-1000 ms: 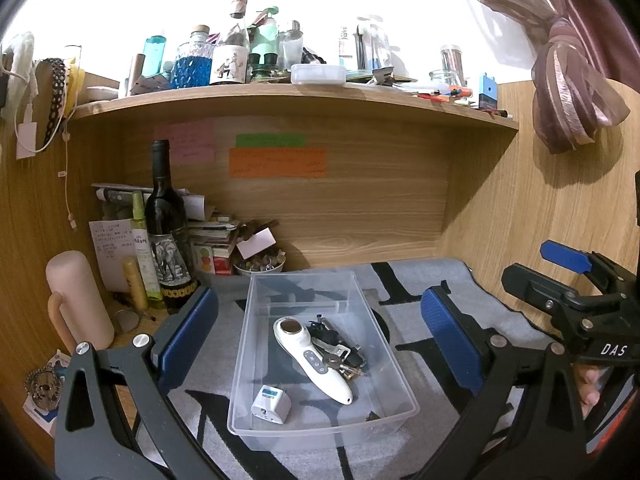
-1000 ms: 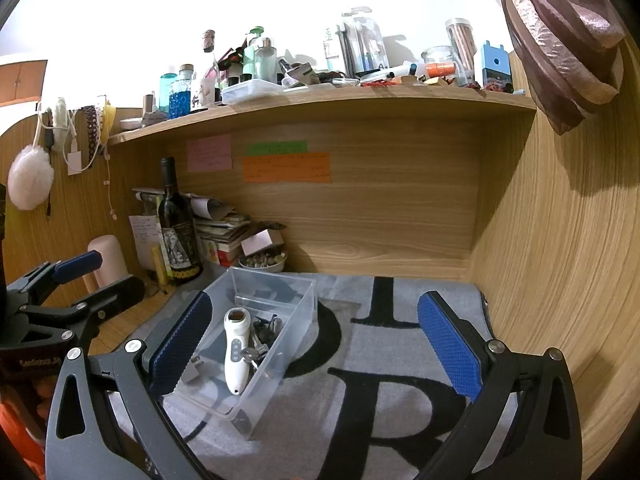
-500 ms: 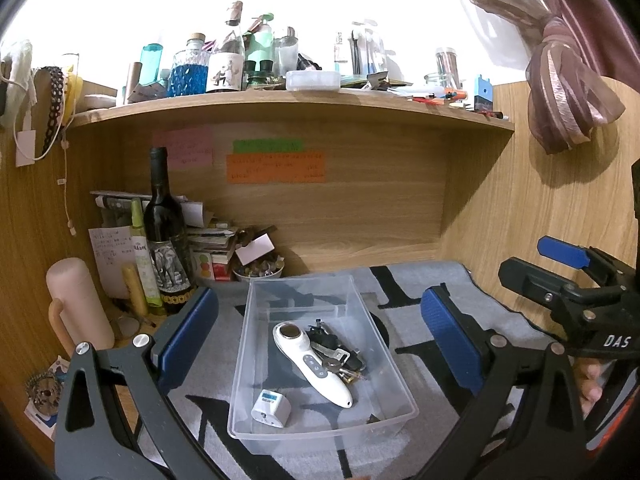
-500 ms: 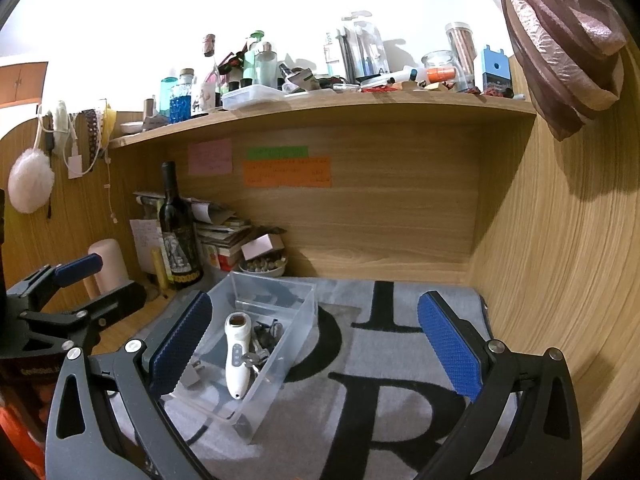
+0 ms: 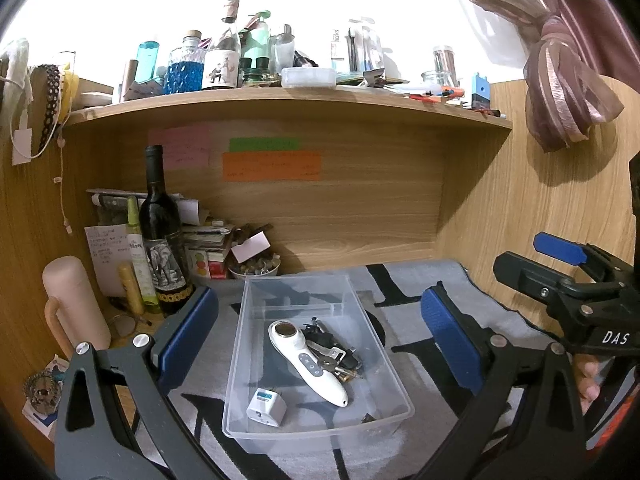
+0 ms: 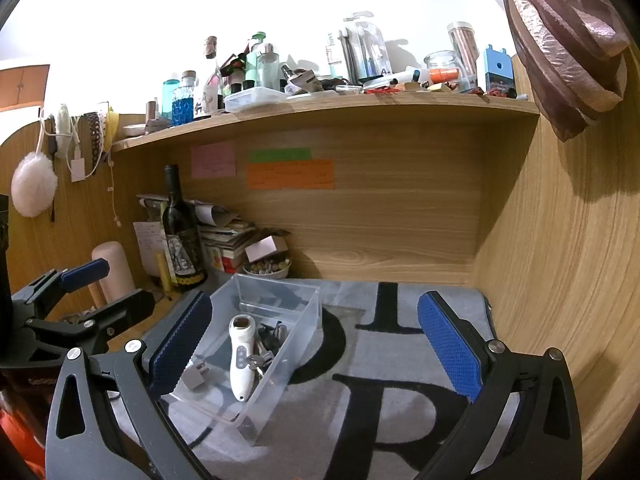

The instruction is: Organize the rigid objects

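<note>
left gripper point(image 5: 316, 340): jaws wide apart and empty, hanging above the near end of the bin, which sits centred between the two blue pads.
right gripper point(image 6: 316, 344): jaws also wide apart and empty; the bin lies low and to their left, mostly behind the left pad.
bin point(image 5: 394, 368): clear plastic, on the grey mat point(image 5: 416, 280) that covers the worktop, long axis running away from the left gripper.
plug point(image 5: 267, 407): small white block at the bin's near left corner, the closest item.
massager point(image 5: 306, 362): white handheld device, long axis slanting from near right to far left, head at the far end.
keys point(image 5: 334, 354): dark bunch touching the massager's right side.
nearer arm: the left, judged by how squarely it faces the bin.
loose items: none visible on the mat, so the sorting looks close to done.
bottle point(image 5: 160, 236): dark wine bottle upright, well behind the bin on the left.
</note>
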Motion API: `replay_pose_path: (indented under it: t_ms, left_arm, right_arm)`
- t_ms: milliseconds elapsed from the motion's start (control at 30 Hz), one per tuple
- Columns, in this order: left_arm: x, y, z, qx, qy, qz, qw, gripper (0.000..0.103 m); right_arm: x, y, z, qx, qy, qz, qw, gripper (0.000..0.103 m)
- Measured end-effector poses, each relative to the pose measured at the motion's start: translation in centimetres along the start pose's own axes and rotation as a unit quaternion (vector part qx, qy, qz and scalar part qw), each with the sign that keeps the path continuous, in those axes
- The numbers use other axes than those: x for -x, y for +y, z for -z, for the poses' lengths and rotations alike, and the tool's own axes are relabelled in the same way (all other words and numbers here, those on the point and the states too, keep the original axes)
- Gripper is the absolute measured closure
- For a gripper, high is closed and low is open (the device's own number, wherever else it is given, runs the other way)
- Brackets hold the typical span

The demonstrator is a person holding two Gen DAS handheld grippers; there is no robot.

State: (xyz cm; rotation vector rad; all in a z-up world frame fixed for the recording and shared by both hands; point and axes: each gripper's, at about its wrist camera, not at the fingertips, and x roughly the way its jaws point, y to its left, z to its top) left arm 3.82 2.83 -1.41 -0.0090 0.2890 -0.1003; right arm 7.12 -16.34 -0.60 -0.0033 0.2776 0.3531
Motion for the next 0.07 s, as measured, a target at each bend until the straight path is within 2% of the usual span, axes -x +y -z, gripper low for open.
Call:
replay_pose_path:
  t_ms: [67]
  left_arm:
    - [-0.04, 0.04, -0.03, 0.001, 0.001, 0.000, 1.0000, 0.000]
  right_arm:
    - [-0.03, -0.09, -0.01, 0.000, 0.000, -0.001, 1.000, 0.000]
